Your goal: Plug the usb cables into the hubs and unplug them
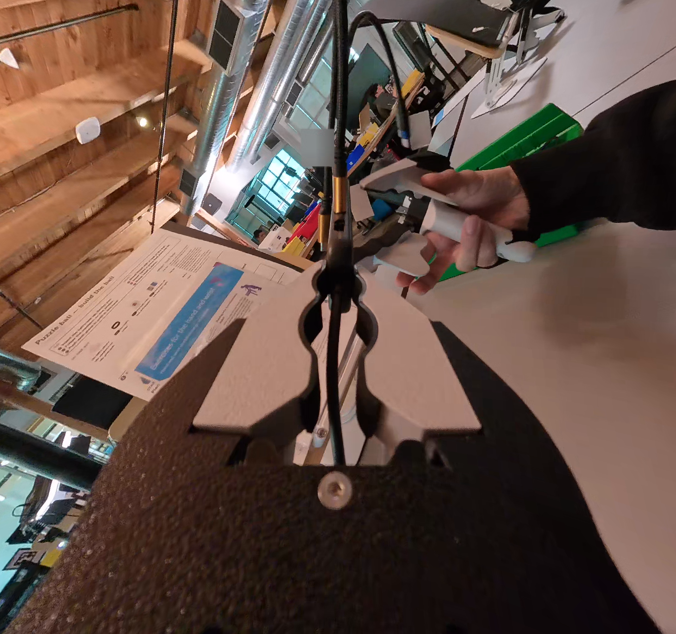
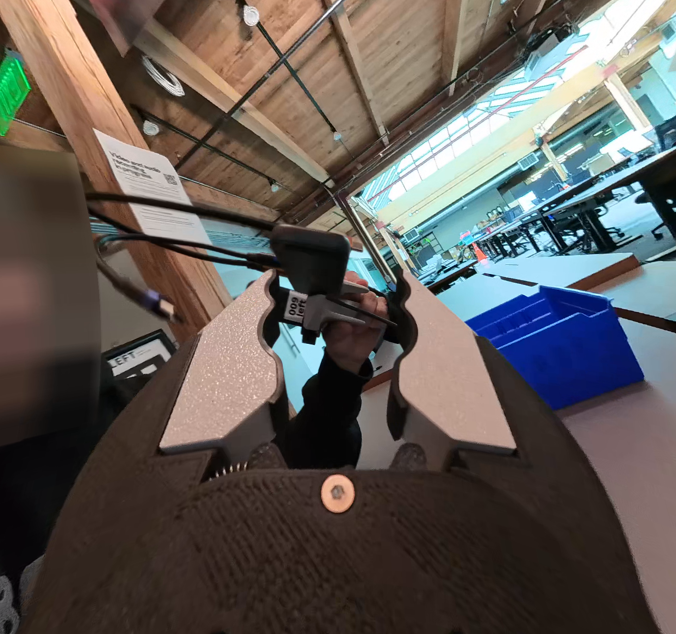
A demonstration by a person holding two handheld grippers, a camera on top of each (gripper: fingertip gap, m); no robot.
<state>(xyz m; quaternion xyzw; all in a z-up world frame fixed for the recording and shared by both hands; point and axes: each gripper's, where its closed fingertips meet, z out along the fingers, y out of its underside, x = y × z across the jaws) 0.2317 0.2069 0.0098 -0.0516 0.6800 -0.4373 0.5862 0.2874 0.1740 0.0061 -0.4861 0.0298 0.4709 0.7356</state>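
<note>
My left gripper (image 1: 338,279) is shut on the lower end of a dark USB hub (image 1: 338,247), seen edge-on at its tips. The hub's own black cable (image 1: 334,360) runs back between the fingers. Two cables with gold-collared plugs (image 1: 339,195) rise from the hub. My right gripper (image 2: 335,279) is open and empty, jaws wide apart, facing the hub (image 2: 311,257) from close by. It also shows in the left wrist view (image 1: 369,223), held by a hand. Black cables enter the hub's left side, and a loose purple-collared USB plug (image 2: 161,305) hangs at the left.
A white table (image 1: 548,323) lies below, with a green bin (image 1: 512,162) on it. A blue bin (image 2: 559,342) stands on the table to my right. A printed sheet (image 1: 146,316) stands at the left. A wooden post (image 2: 91,140) rises behind the cables.
</note>
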